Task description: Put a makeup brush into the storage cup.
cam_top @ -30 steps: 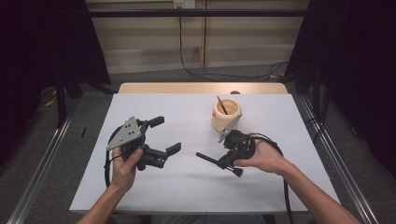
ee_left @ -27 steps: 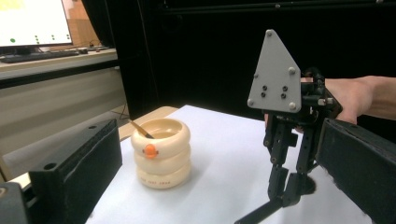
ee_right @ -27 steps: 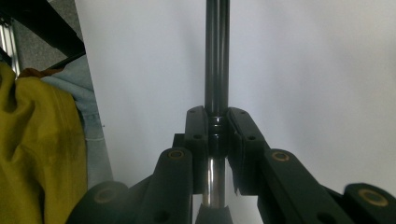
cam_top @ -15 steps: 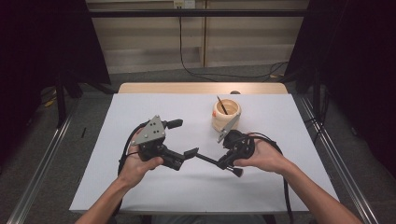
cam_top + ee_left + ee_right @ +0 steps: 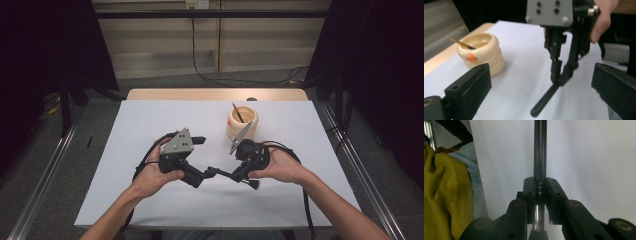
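The right gripper (image 5: 227,173) is clenched on a dark pen-like rod (image 5: 545,100) — its jaws pinch one end, and the rod slants down and away from them. The left gripper (image 5: 201,159) has its jaws released and spread wide, one on each side of the rod's free end, not pressing it. Both hover over the white sheet (image 5: 150,125) near the table's front edge. A cream ribbed cup (image 5: 242,121) with a brush (image 5: 238,112) in it stands toward the back edge — well behind the grippers.
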Action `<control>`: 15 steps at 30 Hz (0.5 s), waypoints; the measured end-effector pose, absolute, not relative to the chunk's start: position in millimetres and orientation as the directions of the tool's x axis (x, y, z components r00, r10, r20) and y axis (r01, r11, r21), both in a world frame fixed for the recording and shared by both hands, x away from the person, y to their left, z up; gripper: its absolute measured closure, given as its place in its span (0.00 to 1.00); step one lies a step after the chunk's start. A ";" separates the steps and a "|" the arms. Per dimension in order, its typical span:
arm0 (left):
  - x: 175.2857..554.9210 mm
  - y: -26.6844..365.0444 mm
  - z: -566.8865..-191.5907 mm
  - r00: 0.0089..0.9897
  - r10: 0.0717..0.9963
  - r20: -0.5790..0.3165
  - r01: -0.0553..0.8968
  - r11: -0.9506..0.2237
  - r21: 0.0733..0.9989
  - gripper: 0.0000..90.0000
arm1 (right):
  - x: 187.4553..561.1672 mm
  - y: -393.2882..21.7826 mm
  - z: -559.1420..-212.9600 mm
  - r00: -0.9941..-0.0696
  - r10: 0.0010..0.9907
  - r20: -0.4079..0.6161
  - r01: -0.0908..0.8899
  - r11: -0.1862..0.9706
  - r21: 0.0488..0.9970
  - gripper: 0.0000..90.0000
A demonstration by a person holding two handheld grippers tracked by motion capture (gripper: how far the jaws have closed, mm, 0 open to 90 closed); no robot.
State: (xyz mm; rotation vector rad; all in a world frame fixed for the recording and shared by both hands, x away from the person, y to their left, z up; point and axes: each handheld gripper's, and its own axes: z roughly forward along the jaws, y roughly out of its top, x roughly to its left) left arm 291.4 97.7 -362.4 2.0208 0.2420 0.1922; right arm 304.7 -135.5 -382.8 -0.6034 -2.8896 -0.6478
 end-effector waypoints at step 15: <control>301.4 79.1 -385.0 0.992 0.121 -0.040 0.110 -0.649 0.753 0.06 | 302.4 -129.4 -386.9 -0.933 0.293 0.207 0.351 0.865 0.359 0.88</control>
